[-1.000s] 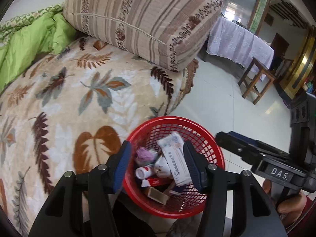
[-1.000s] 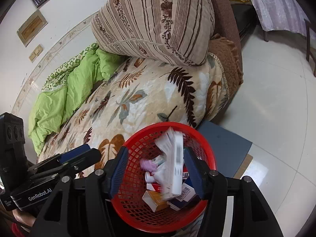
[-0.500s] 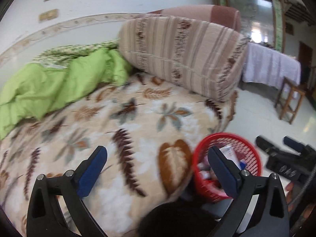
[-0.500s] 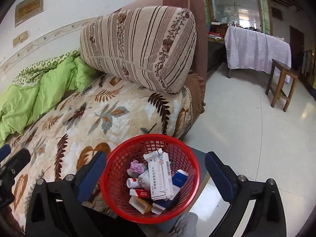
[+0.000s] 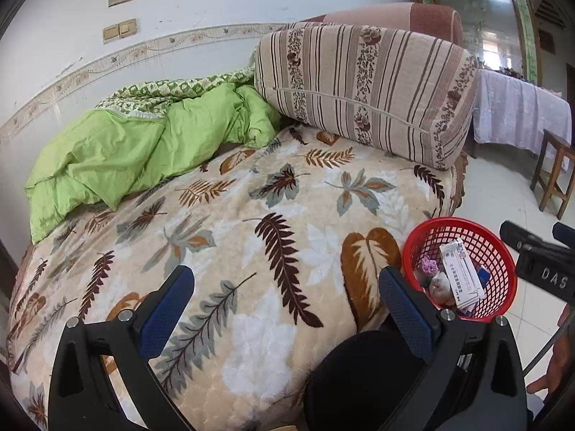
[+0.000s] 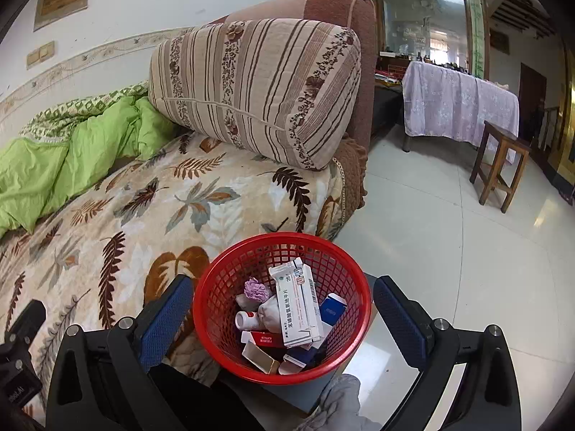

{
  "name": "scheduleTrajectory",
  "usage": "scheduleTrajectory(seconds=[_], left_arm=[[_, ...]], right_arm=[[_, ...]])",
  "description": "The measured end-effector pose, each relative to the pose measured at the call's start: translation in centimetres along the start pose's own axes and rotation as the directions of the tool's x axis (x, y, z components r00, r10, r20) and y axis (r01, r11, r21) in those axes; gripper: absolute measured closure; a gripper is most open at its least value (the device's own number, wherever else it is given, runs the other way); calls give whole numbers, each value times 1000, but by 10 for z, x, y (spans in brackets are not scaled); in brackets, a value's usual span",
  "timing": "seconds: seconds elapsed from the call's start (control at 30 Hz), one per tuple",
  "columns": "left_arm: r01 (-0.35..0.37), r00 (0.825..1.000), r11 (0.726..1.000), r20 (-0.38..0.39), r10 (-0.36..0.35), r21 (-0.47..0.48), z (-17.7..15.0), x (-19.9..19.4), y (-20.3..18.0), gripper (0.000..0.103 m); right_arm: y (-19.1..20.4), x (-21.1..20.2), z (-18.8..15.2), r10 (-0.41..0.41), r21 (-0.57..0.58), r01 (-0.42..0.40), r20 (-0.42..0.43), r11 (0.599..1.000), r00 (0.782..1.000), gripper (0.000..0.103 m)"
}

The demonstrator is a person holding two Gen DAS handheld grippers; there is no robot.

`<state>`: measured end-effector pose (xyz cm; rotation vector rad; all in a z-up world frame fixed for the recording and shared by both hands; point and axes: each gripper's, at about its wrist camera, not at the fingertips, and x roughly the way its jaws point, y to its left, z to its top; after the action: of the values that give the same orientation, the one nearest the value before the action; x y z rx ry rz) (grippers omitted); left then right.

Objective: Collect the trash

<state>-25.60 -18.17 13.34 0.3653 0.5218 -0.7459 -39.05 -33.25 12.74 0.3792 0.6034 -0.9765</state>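
Observation:
A red mesh basket (image 6: 215, 298) stands beside the bed's front edge and also shows in the left wrist view (image 5: 503, 251). It holds several pieces of trash: a long white medicine box (image 6: 298, 301), a crumpled purple wad (image 6: 256, 288), a small white bottle (image 6: 246, 320) and small cartons. My right gripper (image 6: 282, 319) is open and empty, its fingers either side of the basket. My left gripper (image 5: 285, 309) is open and empty above the leaf-pattern blanket (image 5: 230, 215), left of the basket.
A striped cushion (image 5: 363, 86) and a green quilt (image 5: 136, 147) lie at the back of the bed. A wooden stool (image 6: 499, 165) and a cloth-covered table (image 6: 456, 104) stand on the tiled floor to the right. The basket rests on a grey board (image 6: 287, 391).
Both grippers have opened wide and drawn back from the basket. The left one swung left over the blanket. The white medicine box now lies in the basket.

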Motion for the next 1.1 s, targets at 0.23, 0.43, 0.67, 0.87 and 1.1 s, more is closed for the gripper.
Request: scheduleTrajectory(seconds=[0.23,0.43,0.67,0.87,1.1], left_arm=[[-17,1000,1000,14,17,-10,0,-1,1,1],[-30,999,999,17,30,-18,0,-2,1,1],[-26,1000,999,11,26,-18,0,-1,1,1],[-21,1000,1000,11,21,-12,-1,-2,-1,1],[-21,1000,1000,11,22,-13,-1,-2,-1,1]], right_arm=[[5,1,-2,-3,-25,3,-8,1000,1000,2],[6,0,-3,0,-38,0,-12,999,1000,2],[6,1,-4,1,-36,-2,-15,999,1000,2],[6,1,-4,1,-36,-2,-18,999,1000,2],[6,1,-5,1,-39,-2,-22,999,1000,2]])
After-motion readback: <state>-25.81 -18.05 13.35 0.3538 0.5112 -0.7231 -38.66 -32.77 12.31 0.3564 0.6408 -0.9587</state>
